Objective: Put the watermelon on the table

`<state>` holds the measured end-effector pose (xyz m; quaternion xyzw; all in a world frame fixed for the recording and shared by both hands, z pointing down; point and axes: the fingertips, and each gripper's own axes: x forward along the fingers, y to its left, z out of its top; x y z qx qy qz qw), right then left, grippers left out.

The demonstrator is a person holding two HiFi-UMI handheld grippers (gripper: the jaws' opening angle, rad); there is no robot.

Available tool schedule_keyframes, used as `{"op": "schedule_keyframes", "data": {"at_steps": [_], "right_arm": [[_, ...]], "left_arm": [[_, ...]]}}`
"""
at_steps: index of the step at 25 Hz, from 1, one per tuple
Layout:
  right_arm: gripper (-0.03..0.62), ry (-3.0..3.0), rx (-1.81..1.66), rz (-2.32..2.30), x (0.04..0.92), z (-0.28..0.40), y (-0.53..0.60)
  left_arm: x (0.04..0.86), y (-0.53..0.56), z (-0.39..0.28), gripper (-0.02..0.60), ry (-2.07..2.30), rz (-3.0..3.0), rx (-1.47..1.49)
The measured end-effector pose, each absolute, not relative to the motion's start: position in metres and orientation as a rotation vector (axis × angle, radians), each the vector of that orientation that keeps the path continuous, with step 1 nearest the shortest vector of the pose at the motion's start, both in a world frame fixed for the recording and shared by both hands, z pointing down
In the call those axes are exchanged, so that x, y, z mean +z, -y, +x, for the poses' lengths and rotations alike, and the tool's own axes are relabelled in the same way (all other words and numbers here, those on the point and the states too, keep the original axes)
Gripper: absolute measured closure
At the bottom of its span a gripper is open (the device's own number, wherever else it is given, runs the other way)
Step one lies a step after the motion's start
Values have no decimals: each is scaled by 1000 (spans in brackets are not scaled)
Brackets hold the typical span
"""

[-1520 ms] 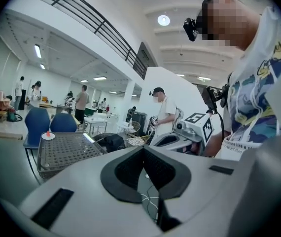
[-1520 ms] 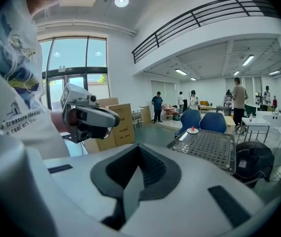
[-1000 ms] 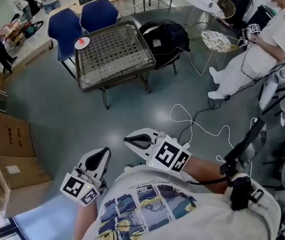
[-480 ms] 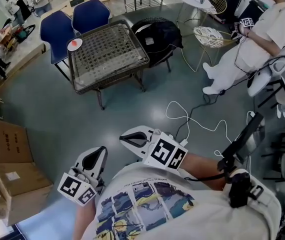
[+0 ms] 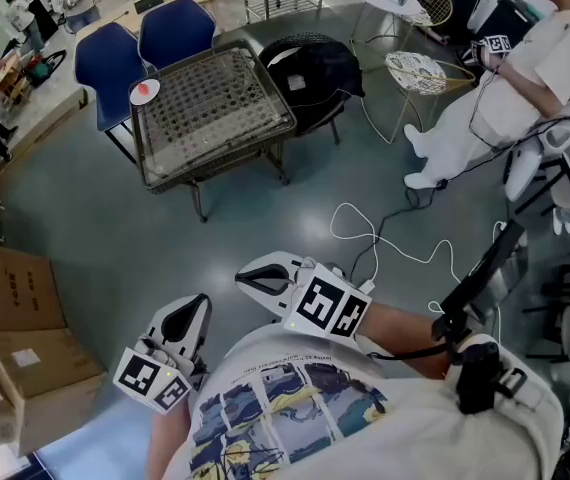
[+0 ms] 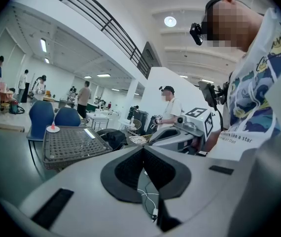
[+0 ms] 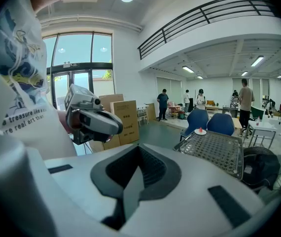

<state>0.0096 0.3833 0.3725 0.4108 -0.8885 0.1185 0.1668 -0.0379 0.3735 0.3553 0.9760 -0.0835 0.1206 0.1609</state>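
As the left gripper (image 5: 193, 310) and right gripper (image 5: 251, 278) hover, both are closed tight, empty. The watermelon (image 5: 142, 89) sits on the table (image 5: 217, 103).

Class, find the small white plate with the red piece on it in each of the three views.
Head view: plate, upper left, on the table corner.
Left gripper view: left of centre.
Right gripper view: right of centre.
Shared landmark: two blue chairs behind it.

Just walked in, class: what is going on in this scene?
A person holds two grippers close to the body, left gripper and right gripper both shut and empty. Across the floor stands a mesh-topped table with a small plate bearing a red piece at one corner. Nothing is being handled.
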Motion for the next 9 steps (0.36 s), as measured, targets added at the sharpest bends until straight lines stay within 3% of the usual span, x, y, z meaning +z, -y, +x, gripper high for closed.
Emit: {"op": "schedule_keyframes", "data": {"at_steps": [9], "right_arm": [[585, 2527, 344, 1136, 382, 34, -363]], "left_arm": [[363, -351, -13, 572, 265, 2775, 345]]}}
